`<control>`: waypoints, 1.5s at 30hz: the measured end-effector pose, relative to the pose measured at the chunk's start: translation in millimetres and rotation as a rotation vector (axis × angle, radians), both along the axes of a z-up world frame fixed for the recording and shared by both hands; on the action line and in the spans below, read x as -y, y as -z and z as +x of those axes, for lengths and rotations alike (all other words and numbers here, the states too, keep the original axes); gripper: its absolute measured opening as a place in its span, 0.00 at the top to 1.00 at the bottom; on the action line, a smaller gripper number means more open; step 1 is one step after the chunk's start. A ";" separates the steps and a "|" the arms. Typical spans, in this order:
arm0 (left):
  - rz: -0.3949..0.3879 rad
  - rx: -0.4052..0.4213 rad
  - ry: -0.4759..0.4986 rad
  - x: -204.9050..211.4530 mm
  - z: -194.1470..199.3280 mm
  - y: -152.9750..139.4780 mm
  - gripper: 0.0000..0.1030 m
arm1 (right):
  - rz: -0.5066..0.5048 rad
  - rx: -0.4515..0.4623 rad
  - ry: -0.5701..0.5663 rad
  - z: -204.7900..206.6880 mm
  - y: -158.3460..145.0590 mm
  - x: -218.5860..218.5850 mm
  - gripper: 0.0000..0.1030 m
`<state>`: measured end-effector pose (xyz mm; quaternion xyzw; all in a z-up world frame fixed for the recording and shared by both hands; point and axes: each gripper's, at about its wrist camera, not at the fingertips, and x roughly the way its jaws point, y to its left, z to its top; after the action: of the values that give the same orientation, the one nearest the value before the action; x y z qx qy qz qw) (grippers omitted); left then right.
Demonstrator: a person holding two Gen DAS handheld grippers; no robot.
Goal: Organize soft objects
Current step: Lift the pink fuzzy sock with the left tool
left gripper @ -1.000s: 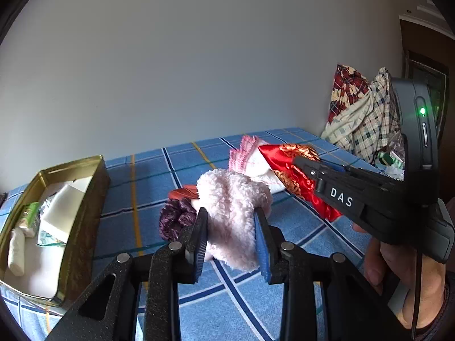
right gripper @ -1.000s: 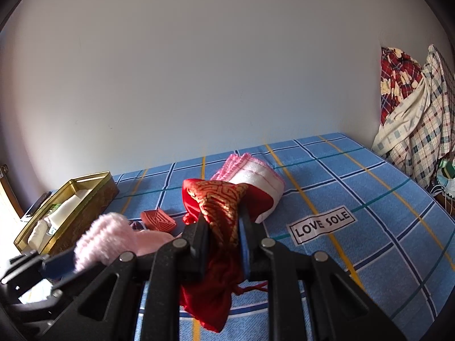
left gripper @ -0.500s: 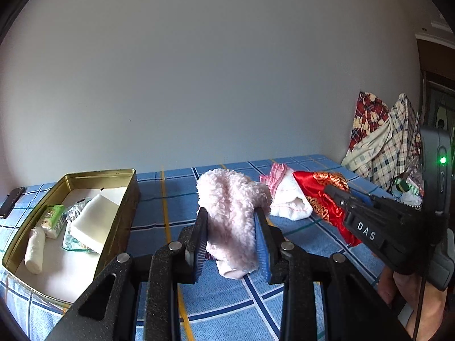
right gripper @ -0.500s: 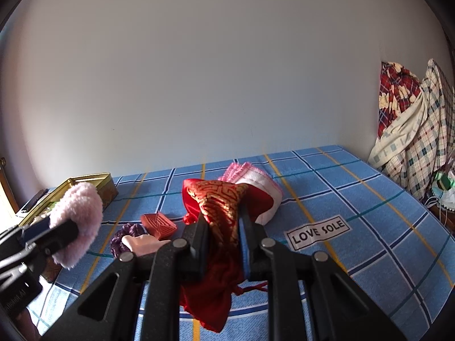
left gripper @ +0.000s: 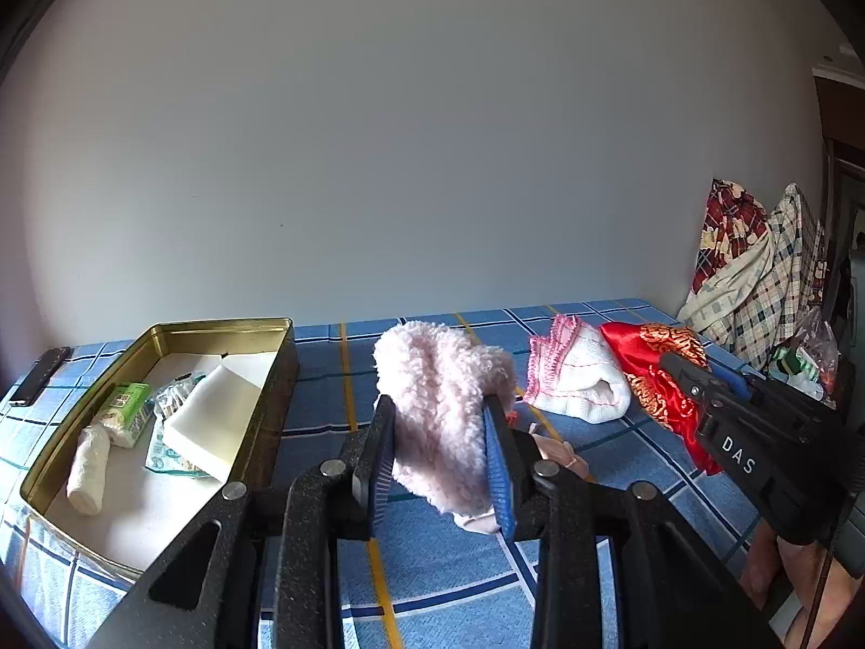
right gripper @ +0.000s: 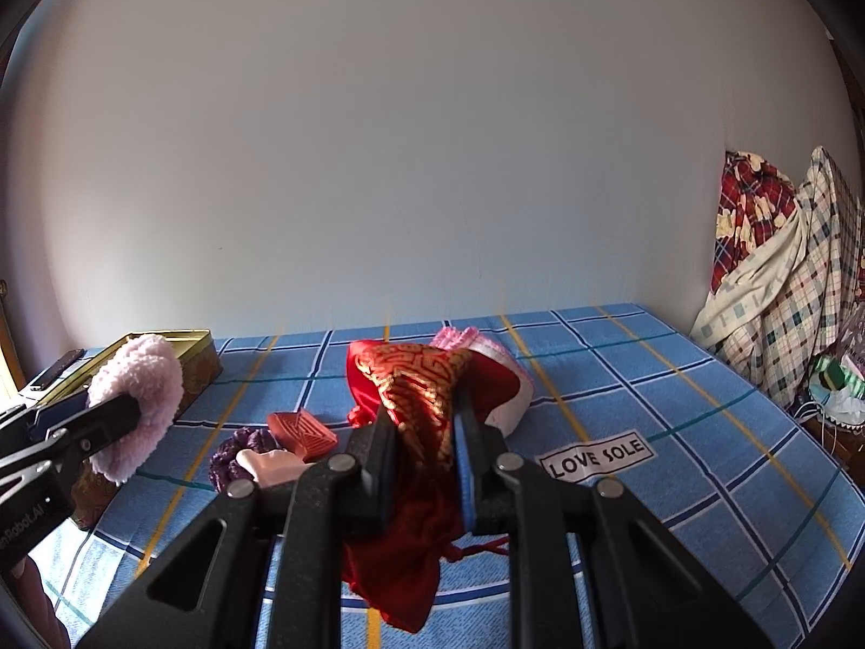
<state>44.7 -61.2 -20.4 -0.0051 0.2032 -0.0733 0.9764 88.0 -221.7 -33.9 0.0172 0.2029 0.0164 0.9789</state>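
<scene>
While the left gripper (left gripper: 440,459) pinches a fluffy pink cloth (left gripper: 440,395), the right gripper (right gripper: 424,459) clamps red-gold brocade (right gripper: 416,384) — both dangling.

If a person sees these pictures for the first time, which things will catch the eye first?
First, the fluffy pale pink fleece piece clamped in the left gripper, lifted beside the open gold metal tin. Next, the shiny red satin pouch with gold pattern pinched in the right gripper above the blue checked bedsheet.

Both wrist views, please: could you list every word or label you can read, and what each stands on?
"LOVE SOLE": white label on the blue checked sheet.
"DAS": right gripper's black body, seen from the left wrist.
"...nRobot.AI": left gripper's body, partly cut off.
Green packet in the gold tin: print too small.
</scene>
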 end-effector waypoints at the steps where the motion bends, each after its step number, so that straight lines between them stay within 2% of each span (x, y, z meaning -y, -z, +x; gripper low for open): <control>1: 0.004 0.003 -0.004 -0.2 -0.3 -0.1 0.68 | -0.001 0.002 0.001 -0.5 0.0 -0.4 0.83; 15: -0.007 0.006 -0.056 -10.0 0.3 -1.9 0.68 | -0.019 0.031 -0.004 -7.9 -2.7 -4.2 0.83; 31: -0.055 0.012 -0.091 -22.0 -1.6 -6.7 0.68 | -0.039 0.059 -0.061 -13.6 -2.9 -21.9 0.83; 45: -0.062 0.021 -0.107 -28.1 -6.0 -10.1 0.68 | -0.045 0.064 -0.096 -17.1 -2.4 -37.8 0.83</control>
<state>38.7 -33.1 -10.3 -0.0454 0.1899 -0.0272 0.9804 70.9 -183.9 -31.5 -0.0150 0.1722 0.0591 0.9832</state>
